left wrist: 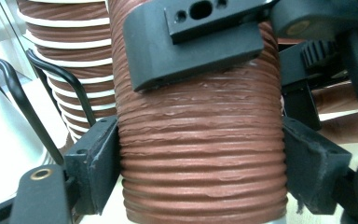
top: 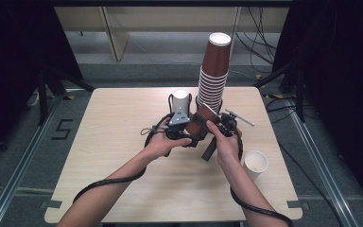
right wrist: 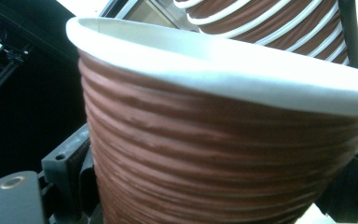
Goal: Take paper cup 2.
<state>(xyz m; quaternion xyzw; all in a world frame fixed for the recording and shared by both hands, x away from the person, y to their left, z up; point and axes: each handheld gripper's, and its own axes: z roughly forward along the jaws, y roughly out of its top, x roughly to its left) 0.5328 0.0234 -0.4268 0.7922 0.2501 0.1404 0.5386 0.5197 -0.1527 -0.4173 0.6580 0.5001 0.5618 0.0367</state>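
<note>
Brown ribbed paper cup (top: 199,124) sits tilted between both grippers, above the desk (top: 123,156) centre, just in front of the tall stack of matching cups (top: 213,78). Left gripper (top: 182,130) has its jaws clamped on the cup's lower body; in the left gripper view the pads (left wrist: 95,165) press the ribbed wall (left wrist: 200,154) on both sides. Right gripper (top: 217,126) comes in from the other side, nearer the rim. In the right gripper view the white rim (right wrist: 223,65) and upper wall sit between its jaws, w/ one jaw beside the wall at lower left, but I can't tell if the pads bite yet or stand just off it.

Looks like a hand-over or a pull-apart of nested cups, prob. the latter given the stack behind. A white-topped cup w/ wire holder (top: 180,101) stands just behind the left gripper, and a white cup (top: 255,163) sits apart near the right desk edge.

To do it well:
- Keep the left grip firm but light. Thin paper wall, so too much squeeze ovals the cup and locks any nested one.
- Right jaws should take the wall just under the rim, where the rolled edge is stiffest.
- Pull along the cup's own axis, w/ a small twist if it sticks.
- Stay clear of the stack; it leans and is very near, and a bump could topple it.
</note>
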